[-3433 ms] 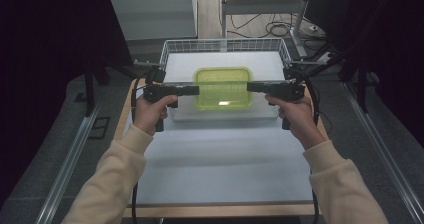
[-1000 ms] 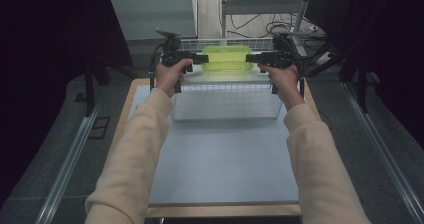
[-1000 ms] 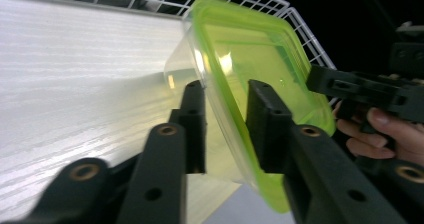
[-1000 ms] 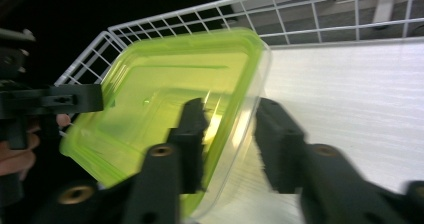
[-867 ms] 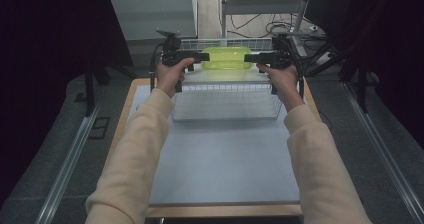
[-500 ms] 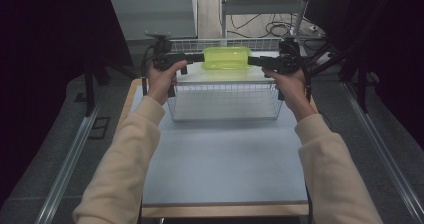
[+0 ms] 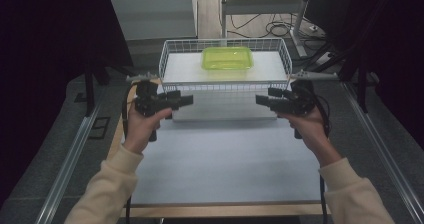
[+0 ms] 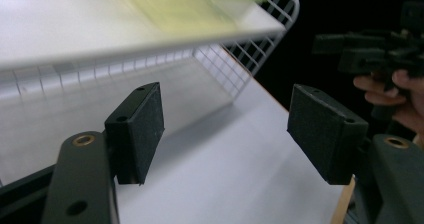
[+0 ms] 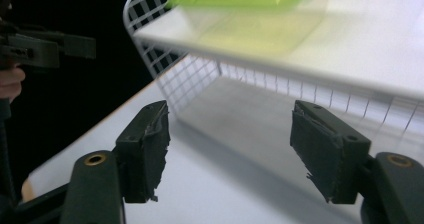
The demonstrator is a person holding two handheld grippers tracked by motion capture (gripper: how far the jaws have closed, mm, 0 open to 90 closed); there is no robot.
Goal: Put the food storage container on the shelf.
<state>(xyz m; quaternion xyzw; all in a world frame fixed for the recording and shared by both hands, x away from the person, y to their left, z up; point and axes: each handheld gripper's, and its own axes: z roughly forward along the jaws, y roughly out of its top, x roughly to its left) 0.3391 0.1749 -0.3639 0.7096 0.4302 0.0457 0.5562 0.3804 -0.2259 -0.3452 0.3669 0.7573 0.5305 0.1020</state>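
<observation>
A clear container with a lime-green lid (image 7: 227, 58) sits on the white upper shelf of a wire rack (image 7: 162, 65) at the far end of the table. In the gripper views the container (image 8: 200, 4) (image 9: 250, 14) is blurred and lies above and beyond the jaws. My left gripper (image 7: 187, 100) (image 8: 240, 129) hovers open and empty in front of the rack's left corner. Level with it, my right gripper (image 7: 260, 100) (image 9: 240, 149) is open and empty by the right corner. Both point inward toward each other, apart from the rack.
The white table top (image 7: 225, 154) stretches from the rack to the near wooden edge. Metal rails (image 7: 75, 154) run along both sides of the table. Cables and a desk frame (image 7: 265, 14) lie on the floor beyond the rack.
Both grippers carried the container to the rack's shelf, let go of it, and have drawn back toward the person and slightly outward. The container stays on the shelf.
</observation>
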